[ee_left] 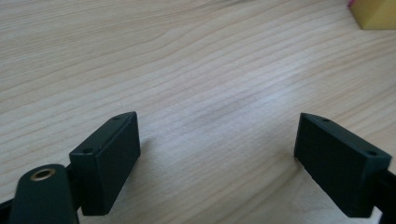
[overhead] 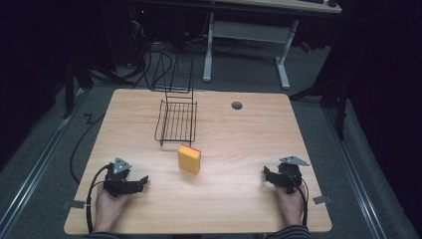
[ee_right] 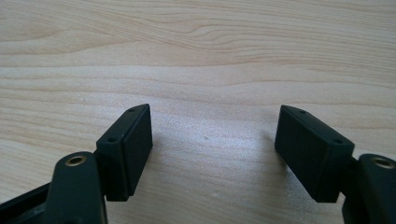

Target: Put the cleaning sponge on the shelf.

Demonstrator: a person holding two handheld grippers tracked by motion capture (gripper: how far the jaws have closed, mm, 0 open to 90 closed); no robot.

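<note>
sponge (overhead: 189, 159): yellow block, pink-red top edge, flat on tabletop (overhead: 239, 199) near wire rack (overhead: 176, 121) | left gripper (overhead: 143, 181) jaws spread, nothing between | right gripper (overhead: 265, 175) same deal

A black wire rack (overhead: 176, 121) stands on the wooden tabletop (overhead: 239, 149), toward its far edge. A round grommet hole (overhead: 237, 105) sits to its right. Beyond the tabletop, a white desk frame (overhead: 249, 40) stands on grey floor (overhead: 318, 114) among cables (overhead: 149, 59).

On the table (overhead: 239, 144), the sponge (overhead: 189, 159) lies just before the wire rack (overhead: 176, 122), between both grippers.
</note>
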